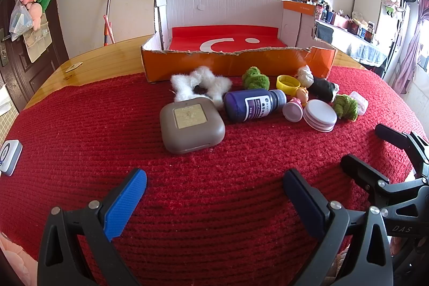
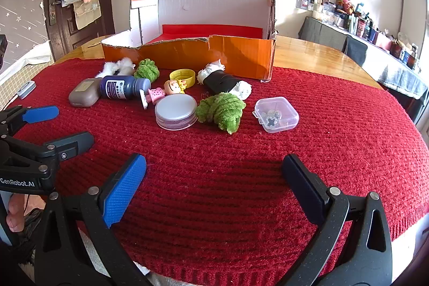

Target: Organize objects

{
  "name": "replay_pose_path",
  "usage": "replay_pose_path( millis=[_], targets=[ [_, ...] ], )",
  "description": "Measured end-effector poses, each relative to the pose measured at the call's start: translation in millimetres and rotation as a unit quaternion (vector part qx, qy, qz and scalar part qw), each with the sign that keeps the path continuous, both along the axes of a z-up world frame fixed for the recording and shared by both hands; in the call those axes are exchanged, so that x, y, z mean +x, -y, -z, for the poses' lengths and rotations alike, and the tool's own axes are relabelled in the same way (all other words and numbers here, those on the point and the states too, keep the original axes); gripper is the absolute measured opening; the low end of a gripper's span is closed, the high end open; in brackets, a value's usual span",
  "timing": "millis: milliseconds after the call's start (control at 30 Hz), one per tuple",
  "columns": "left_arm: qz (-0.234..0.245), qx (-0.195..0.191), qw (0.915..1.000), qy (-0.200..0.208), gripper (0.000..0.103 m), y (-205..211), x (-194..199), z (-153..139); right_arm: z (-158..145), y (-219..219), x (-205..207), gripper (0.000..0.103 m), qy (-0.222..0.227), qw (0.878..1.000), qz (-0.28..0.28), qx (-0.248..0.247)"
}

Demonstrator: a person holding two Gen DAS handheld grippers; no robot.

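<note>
Left tongs (image 1: pixel 214 186) agape; grey case (image 1: pixel 192 125) just ahead, apparently untouched.

Both views are bright with daylight that enters from the right, where a window (image 1: pixel 422 39) is blown out to white behind a curtain. The sun falls hard on the red cloth (image 1: pixel 214 178), and the objects cast short shadows toward the left and the near edge. The bare wood of the surface (image 2: pixel 316 58) shows glossy glare at the far right corner, and also at the far left edge in the left wrist view. Focus is sharp at the centre. The fisheye lens bends straight lines strongly toward the rims, and black vignetting fills all four corners.
</note>
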State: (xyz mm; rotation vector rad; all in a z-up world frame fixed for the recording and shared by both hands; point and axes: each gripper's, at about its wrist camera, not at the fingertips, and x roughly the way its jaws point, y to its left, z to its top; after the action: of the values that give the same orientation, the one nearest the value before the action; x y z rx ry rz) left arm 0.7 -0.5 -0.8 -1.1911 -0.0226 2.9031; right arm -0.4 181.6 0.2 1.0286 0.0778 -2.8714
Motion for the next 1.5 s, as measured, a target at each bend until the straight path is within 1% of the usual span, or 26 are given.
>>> replay_pose_path(
  millis=[467,667,833,933,1033,1100,1200,1300,1500],
  targets=[
    [0.004,-0.006,0.9999,0.008,0.103,-1,-3,-4,-2,1,5,0.103,0.008,1.000,-0.006,0.001],
    [0.012,-0.009,0.9999,0.007,0.103,-5,-8,-7,-6,0,1,0.100,0.011,1.000,-0.014,-0.005],
    [0.004,-0.007,1.0000,0.001,0.102,0,-14,-11,-12,0,-2,0.094,0.005,1.000,-0.016,-0.006],
    [-0.004,0.000,1.0000,0.003,0.099,6,-19,-11,-16,-6,-5,0.088,0.001,1.000,-0.009,-0.002],
    [-0.010,0.006,0.9999,0.008,0.095,11,-23,-9,-17,-15,-10,0.080,0.004,1.000,0.004,-0.003],
    [-0.012,0.002,0.9999,0.007,0.093,13,-25,-9,-16,-22,-14,0.073,0.007,1.000,0.013,-0.004],
    [-0.010,-0.002,0.9999,0.005,0.092,13,-28,-8,-14,-31,-19,0.067,0.014,1.000,0.026,-0.003],
    [-0.008,-0.003,0.9999,0.006,0.088,13,-31,-8,-14,-39,-24,0.061,0.018,0.999,0.038,0.002],
    [-0.009,0.000,1.0000,0.004,0.082,15,-34,-8,-14,-51,-35,0.058,0.021,0.998,0.051,0.009]
  ],
)
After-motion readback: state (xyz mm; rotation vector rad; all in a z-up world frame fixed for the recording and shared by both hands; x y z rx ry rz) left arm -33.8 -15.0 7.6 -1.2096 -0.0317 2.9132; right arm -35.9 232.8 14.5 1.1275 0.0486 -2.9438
